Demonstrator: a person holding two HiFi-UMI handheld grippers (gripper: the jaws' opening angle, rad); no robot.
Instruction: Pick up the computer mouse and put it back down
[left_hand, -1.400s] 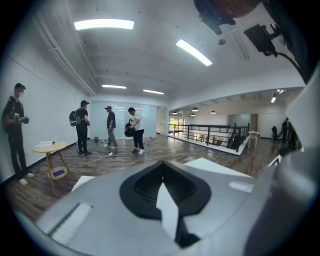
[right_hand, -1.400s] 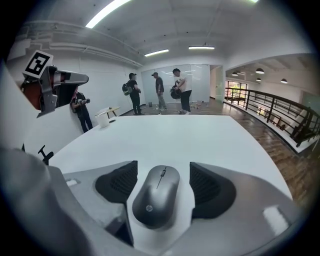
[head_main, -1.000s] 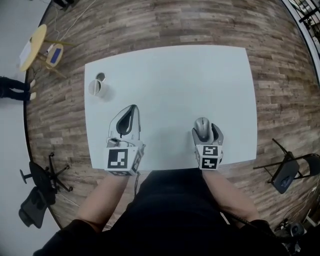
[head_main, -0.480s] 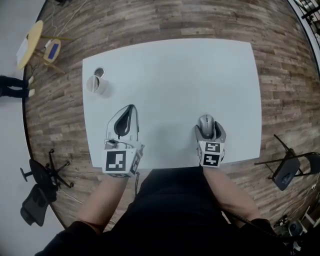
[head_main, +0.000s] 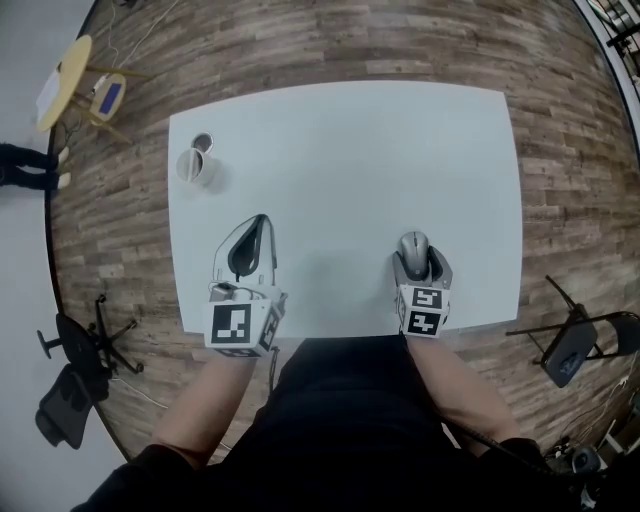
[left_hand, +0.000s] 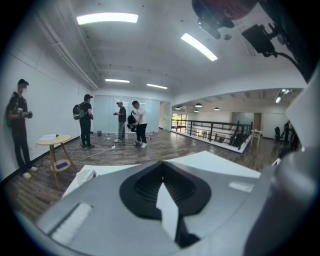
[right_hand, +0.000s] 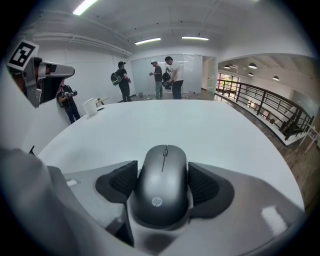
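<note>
Legible marks: we read a pale "hp" logo on the back of the dark grey mouse (right_hand: 162, 185). The cubes on both tools carry only black-and-white square patterns, with no readable lettering.

Tool state: the right gripper (right_hand: 162, 172) has the mouse between its jaws. The jaws have just been closing, and the ribbed black pads (right_hand: 120, 181) lie against both flanks of the mouse, so we record a grip. The left gripper (left_hand: 161, 167) holds nothing, and its jaw tips are brought together.

Location: the mouse sits near the front edge of the white table (head_main: 400, 150), towards its right side. We cannot tell whether the mouse rests on the table or is lifted clear.

Differences between views: only the right gripper view shows the logo and the pad contact. Only the head view shows the whole table, with a white cup (head_main: 195, 170) at its far left corner, well apart from both tools. The gripper views alone show people (left_hand: 132, 125) standing at the far end of the room, a dark railing (right_hand: 265, 100) and ceiling strip lights (left_hand: 107, 18).

Room: the floor (head_main: 300, 50) is wood plank. A small round yellow table (head_main: 65, 85) stands far left, a folding chair (head_main: 575, 345) stands right and a black office chair (head_main: 70, 400) stands near left.
</note>
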